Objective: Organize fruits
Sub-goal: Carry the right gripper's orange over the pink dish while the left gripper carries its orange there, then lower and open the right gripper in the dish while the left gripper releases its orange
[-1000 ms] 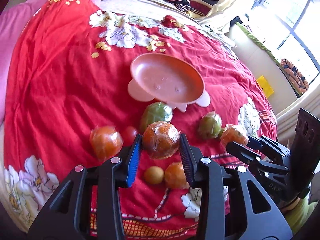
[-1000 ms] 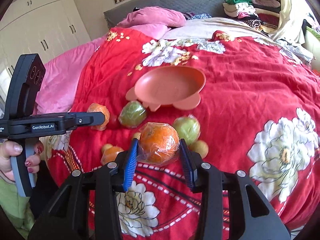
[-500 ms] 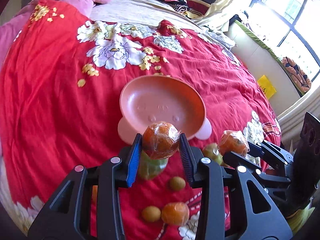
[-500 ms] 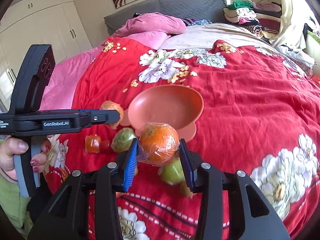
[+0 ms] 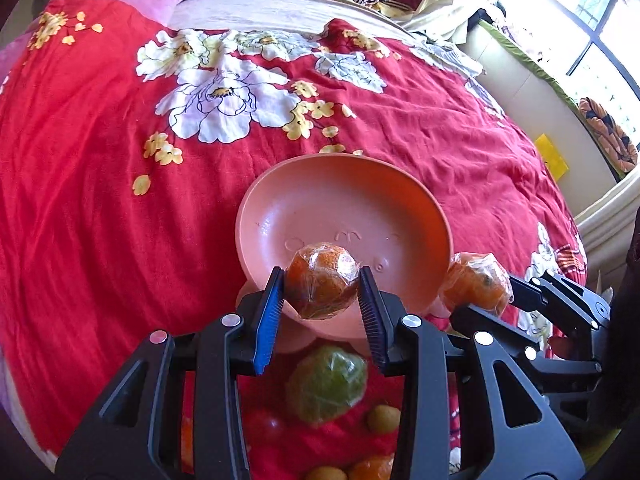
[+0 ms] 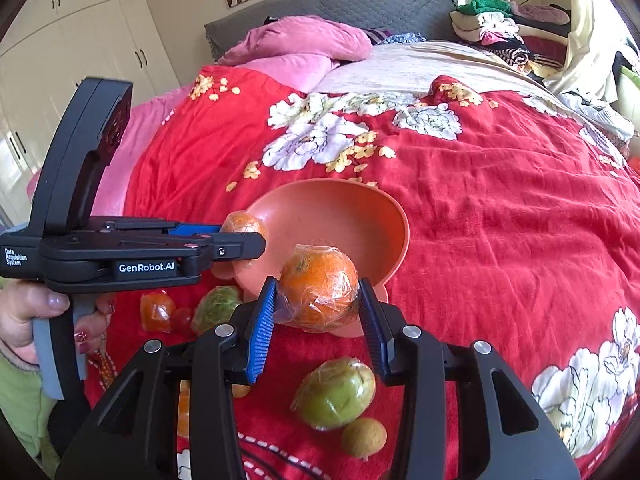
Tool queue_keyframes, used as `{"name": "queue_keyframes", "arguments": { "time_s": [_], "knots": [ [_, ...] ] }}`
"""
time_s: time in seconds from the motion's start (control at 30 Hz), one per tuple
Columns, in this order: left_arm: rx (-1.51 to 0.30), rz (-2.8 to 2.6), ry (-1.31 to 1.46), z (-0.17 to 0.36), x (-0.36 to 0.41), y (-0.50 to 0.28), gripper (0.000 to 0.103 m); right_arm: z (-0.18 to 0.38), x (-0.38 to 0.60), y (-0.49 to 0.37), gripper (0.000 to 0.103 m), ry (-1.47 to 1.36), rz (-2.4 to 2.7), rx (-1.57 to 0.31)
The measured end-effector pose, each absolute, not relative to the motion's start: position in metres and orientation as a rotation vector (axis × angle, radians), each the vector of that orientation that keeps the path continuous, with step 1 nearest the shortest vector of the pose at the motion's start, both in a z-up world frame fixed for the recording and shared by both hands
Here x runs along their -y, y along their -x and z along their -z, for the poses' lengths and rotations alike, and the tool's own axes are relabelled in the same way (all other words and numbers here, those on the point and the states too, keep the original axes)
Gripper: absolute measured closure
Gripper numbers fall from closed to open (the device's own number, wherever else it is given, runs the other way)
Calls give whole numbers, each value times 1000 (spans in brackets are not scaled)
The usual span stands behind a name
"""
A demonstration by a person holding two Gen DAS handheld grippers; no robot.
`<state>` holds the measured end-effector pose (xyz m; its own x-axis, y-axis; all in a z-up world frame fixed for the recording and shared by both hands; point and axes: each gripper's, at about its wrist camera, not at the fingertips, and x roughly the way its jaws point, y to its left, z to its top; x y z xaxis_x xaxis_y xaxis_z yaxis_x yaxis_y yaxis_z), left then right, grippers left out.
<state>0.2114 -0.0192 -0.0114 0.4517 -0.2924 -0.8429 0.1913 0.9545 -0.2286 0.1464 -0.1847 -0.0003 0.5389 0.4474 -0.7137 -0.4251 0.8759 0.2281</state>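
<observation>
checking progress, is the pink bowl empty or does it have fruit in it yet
Empty: the pink bowl's bare inside shows, and both wrapped oranges are clamped in grippers.

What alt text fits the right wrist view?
The right tongs grip a plastic-wrapped orange at the near rim of an empty pink bowl on a red floral quilt. From the left, the left tongs bring a second wrapped orange to the bowl. Loose wrapped fruit lies below, including a green one.

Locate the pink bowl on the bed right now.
The pink bowl sits mid-frame in both wrist views on the red floral quilt, just beyond both wrapped oranges, with a wrapped green fruit lying before it.
</observation>
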Motion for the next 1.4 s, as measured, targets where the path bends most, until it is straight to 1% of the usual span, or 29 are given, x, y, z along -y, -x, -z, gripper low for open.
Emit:
{"name": "queue_keyframes", "arguments": {
  "time_s": [0.37,0.97,1.03,1.1,1.17,1.27,1.4],
  "knots": [
    [-1087,297,100,25,17,-226,74,13,174,-162,64,26,-529,-883],
    [-1086,300,98,26,19,-230,74,24,166,-173,63,55,-527,-909],
    [-1086,300,96,26,19,-229,74,23,166,-173,62,56,-530,-907],
    [-1088,299,96,27,19,-230,73,24,165,-173,57,59,-530,-908],
    [-1090,298,97,27,18,-230,73,22,165,-171,55,56,-531,-900],
    [-1092,297,99,27,17,-230,73,18,167,-167,48,40,-532,-892],
    [-1092,294,97,28,17,-230,73,11,175,-157,43,15,-525,-884]
  ]
}}
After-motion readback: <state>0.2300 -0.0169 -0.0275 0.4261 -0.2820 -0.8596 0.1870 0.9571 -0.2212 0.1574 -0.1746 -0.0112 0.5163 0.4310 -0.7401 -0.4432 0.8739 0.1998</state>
